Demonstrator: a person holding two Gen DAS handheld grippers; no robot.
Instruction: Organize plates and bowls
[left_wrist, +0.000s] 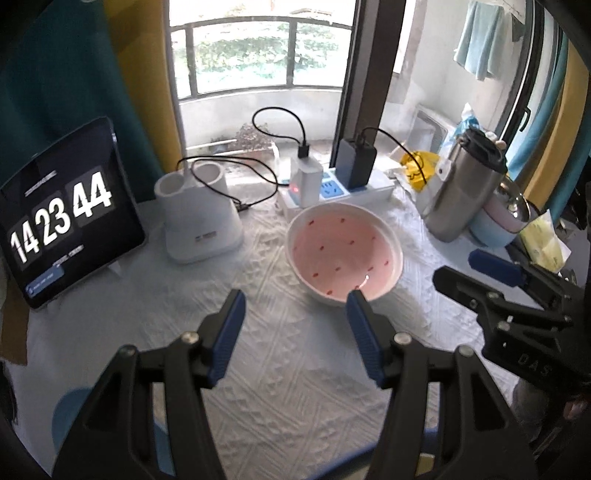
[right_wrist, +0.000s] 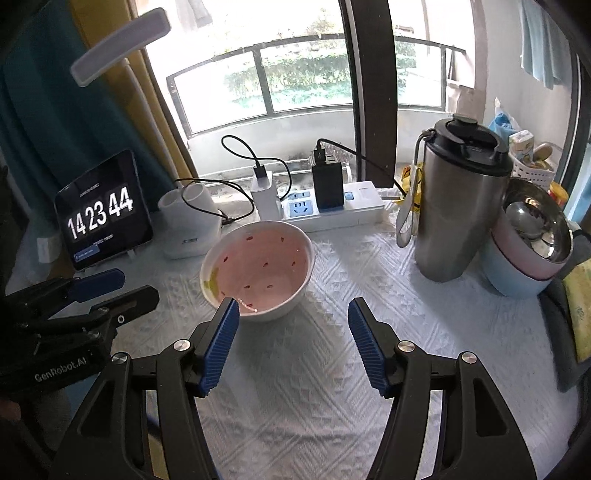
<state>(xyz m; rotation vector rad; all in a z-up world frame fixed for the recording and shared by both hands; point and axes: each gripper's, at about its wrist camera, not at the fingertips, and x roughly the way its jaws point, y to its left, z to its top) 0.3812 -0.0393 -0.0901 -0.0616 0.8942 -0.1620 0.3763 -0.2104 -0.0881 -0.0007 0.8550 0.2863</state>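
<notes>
White ceramic bowl with pink speckled interior (left_wrist: 345, 254) (right_wrist: 257, 269): sitting upright mid-table on the white textured tablecloth (left_wrist: 280, 369) (right_wrist: 317, 387), in front of the white power strip (left_wrist: 332, 192) (right_wrist: 332, 212). Left gripper (left_wrist: 295, 308) (right_wrist: 110, 288): hovering near the bowl's front rim, blue-padded jaws spread, holding nothing. Right gripper (right_wrist: 291, 314) (left_wrist: 469, 269): likewise hanging spread and empty just before the bowl. Stacked pink and pale-blue bowls with steel liner (right_wrist: 528, 254) (left_wrist: 498, 225): standing far right beside the stainless steel tumbler (right_wrist: 458, 206) (left_wrist: 465, 184). Black tablet clock (left_wrist: 59, 218) (right_wrist: 103, 214): leaning at left.
</notes>
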